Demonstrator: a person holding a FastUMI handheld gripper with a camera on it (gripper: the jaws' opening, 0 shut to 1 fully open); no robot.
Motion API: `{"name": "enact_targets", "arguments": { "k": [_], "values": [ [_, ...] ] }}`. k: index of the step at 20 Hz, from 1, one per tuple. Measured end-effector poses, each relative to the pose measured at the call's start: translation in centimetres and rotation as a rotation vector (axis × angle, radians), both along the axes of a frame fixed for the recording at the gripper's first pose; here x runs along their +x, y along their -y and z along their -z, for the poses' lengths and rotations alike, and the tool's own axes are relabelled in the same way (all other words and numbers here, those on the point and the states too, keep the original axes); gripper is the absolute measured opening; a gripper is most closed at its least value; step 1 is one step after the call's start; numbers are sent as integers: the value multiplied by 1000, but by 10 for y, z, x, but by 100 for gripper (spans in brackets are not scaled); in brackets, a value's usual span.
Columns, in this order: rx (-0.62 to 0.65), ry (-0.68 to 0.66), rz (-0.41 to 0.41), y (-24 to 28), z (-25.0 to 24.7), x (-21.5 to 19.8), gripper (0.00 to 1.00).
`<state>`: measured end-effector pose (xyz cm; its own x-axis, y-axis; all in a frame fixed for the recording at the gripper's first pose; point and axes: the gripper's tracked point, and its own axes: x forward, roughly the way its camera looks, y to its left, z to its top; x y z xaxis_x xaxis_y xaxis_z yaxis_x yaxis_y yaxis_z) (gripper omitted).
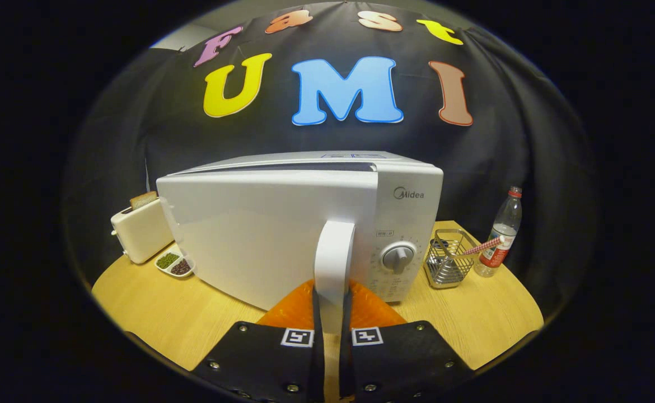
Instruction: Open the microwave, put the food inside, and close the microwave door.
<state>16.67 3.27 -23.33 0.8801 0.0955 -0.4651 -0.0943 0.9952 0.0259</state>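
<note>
A white microwave (pixel 305 224) stands on the wooden table at the center of the frame. Its door (pixel 249 240) is swung partly open toward the camera, a dark gap showing along its top edge. The door's upright white handle (pixel 334 263) sits at lower center, clamped between the gripper's (pixel 331 313) 2 orange fingers (pixel 291 310). A grey dial (pixel 398 257) sits on the control panel, right of the handle.

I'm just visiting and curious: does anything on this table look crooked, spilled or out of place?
Nothing spilled or broken. The microwave door stands slightly ajar, because the gripper is shut on its handle. A striped stick leans out of the wire basket toward the bottle.
</note>
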Motion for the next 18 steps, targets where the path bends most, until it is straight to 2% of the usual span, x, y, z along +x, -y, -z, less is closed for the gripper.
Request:
{"name": "enact_targets", "arguments": {
  "k": [4, 8, 18],
  "values": [
    [4, -13, -32, -17, -4, -35, 12],
    [23, -31, -69, -36, -7, -67, 22],
    [-12, -24, -141, -86, -24, -126, 23]
  ]
}}
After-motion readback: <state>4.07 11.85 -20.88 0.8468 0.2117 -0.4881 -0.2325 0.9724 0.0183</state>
